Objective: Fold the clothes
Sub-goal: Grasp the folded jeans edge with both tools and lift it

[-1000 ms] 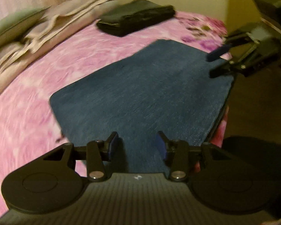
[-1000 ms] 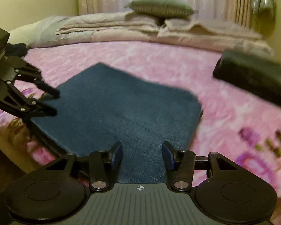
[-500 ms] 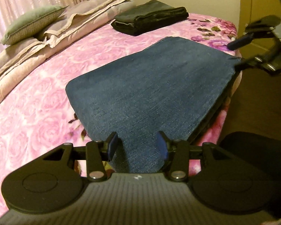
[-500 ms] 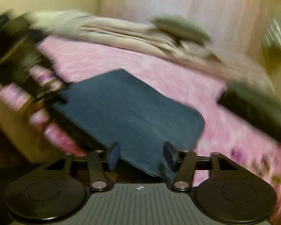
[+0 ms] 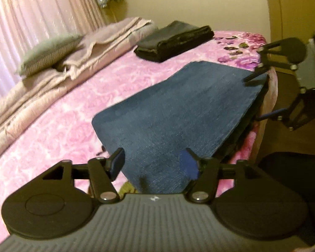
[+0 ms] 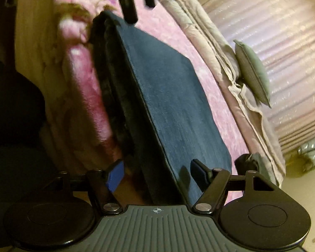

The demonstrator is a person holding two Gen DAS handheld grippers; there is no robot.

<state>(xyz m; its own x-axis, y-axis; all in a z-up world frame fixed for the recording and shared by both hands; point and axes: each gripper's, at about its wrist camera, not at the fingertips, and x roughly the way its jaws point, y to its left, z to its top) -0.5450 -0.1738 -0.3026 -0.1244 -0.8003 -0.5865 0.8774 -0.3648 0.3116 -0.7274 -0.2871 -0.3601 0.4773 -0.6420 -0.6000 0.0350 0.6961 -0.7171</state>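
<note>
1. vs a second ago: the left gripper point(image 5: 155, 163) had its blue pads much nearer together over the near end of the folded jeans point(image 5: 178, 115); now its jaws are opening, with the denim corner between them and the pads not pressing on it.
2. the right gripper point(image 6: 157, 173) has rolled hard, so its view of the bed is tipped almost sideways; its jaws are spread wider than before, astride the thick folded edge of the jeans, one pad over the top face and one out past the edge; no pinch that I can see.
3. the jeans sit flat on the pink floral blanket point(image 5: 58, 126), right at its edge by the corner; dark blue denim, fuzzy weave, rounded rectangle, several layers showing along the side.
4. further in from the jeans: a folded black garment point(image 5: 174, 41), glossy-ish and blocky; past that a beige quilted comforter point(image 5: 52, 84) with a grey-green cushion point(image 5: 50, 54) on it; pleated pinkish curtain point(image 5: 42, 12) behind.
5. no readable writing anywhere.
</note>
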